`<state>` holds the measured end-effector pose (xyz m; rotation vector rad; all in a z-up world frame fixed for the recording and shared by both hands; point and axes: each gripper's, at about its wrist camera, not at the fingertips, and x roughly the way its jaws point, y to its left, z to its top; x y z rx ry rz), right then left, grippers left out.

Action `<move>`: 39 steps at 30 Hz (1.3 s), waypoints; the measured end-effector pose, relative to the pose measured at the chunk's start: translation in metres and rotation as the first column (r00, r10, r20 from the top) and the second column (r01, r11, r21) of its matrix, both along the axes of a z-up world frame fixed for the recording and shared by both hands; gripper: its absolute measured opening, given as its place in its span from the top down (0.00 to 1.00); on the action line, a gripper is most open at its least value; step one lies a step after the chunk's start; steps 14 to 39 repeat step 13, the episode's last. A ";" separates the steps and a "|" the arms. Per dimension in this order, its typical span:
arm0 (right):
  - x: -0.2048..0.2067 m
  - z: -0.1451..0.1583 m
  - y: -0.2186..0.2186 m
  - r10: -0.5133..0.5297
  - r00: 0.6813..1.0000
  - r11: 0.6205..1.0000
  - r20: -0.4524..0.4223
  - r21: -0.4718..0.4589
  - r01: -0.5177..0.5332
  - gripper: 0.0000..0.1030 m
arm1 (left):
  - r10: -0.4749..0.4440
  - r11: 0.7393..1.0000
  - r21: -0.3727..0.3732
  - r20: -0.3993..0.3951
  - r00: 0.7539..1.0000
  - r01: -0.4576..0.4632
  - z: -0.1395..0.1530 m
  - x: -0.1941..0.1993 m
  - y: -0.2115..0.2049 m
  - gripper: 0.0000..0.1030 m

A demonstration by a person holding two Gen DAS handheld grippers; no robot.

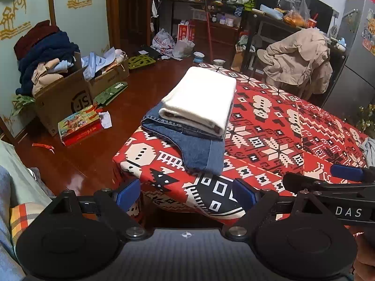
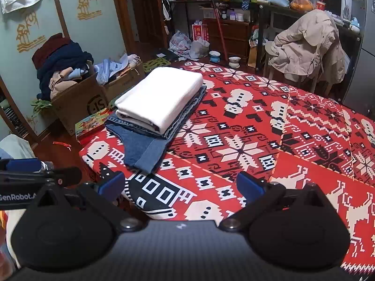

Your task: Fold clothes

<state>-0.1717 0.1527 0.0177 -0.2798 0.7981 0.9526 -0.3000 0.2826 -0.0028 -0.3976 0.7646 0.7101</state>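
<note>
A folded white garment [image 1: 201, 96] [image 2: 159, 98] lies on top of folded blue jeans [image 1: 199, 149] [image 2: 145, 149] at the near left corner of the table with the red patterned cloth [image 1: 281, 128] [image 2: 257, 128]. My left gripper [image 1: 187, 193] stands open over the table's near corner, short of the stack, with nothing between its blue pads. My right gripper [image 2: 181, 186] is open wide over the cloth, just right of the jeans, and holds nothing. Each gripper shows at the edge of the other's view.
A cardboard box [image 1: 63, 98] heaped with clothes stands on the wooden floor at the left, with a flat colourful box [image 1: 79, 126] beside it. A beige jacket [image 1: 302, 61] hangs over a chair behind the table. Cluttered shelves line the back wall.
</note>
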 end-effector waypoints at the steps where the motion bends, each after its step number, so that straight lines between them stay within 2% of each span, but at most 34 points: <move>1: 0.000 0.000 0.001 0.001 1.000 1.000 -0.004 0.001 -0.001 0.01 | 0.002 1.000 -0.001 0.001 1.000 -0.002 0.000 0.000 0.000 0.17; 39: 0.002 -0.003 0.005 0.009 1.000 1.000 -0.018 -0.007 -0.009 0.01 | 0.012 1.000 -0.006 -0.004 1.000 -0.012 0.000 -0.001 0.002 0.17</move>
